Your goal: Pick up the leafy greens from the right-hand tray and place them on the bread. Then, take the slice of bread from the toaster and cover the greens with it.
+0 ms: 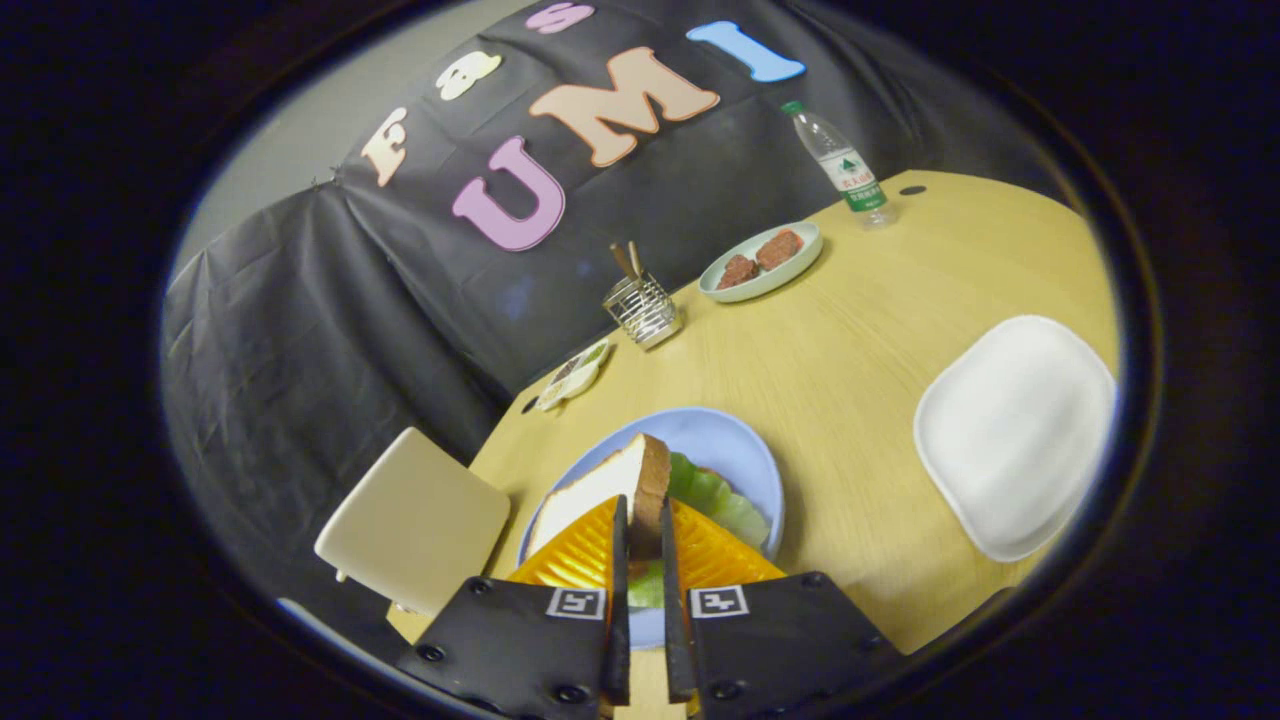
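Note:
A slice of bread [612, 482] with a brown crust stands on edge between my two fingers, and my gripper [640, 535] is shut on it. It hangs tilted just above a light blue plate [735, 445]. Leafy greens [718, 497] lie on that plate, right of the slice and partly under my fingers. What lies beneath the greens is hidden by the gripper.
An empty white tray [1015, 430] sits to the right on the wooden table [850, 370]. Farther off are a plate with reddish meat pieces [762, 260], a water bottle [842, 165], a wire holder with sticks [642, 308] and a small dish [574, 374]. A cream chair seat [415, 520] stands at the left.

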A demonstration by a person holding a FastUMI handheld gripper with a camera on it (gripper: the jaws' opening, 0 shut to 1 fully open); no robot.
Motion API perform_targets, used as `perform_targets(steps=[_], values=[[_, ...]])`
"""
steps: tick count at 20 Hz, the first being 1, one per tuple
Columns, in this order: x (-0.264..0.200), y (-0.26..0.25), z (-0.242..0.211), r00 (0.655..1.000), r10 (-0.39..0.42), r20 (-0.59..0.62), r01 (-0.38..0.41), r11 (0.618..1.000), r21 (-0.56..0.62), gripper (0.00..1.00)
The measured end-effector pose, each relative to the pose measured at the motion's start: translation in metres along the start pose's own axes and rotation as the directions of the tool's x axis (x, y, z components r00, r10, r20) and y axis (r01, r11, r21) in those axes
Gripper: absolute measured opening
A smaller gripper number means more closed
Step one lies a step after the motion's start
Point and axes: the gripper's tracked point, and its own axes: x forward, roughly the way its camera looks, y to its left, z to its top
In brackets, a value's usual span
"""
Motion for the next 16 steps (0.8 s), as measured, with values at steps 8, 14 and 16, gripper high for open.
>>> perform_targets(steps=[8, 14, 16], values=[[-0.024, -0.017, 0.036, 0.996, -0.041, 0.084, 0.055, 0.982, -0.180, 0.65], [-0.054, -0.030, 0.073, 0.978, -0.041, 0.202, 0.108, 0.937, -0.333, 1.00], [-0.067, -0.032, 0.089, 0.969, -0.031, 0.246, 0.121, 0.925, -0.359, 1.00]])
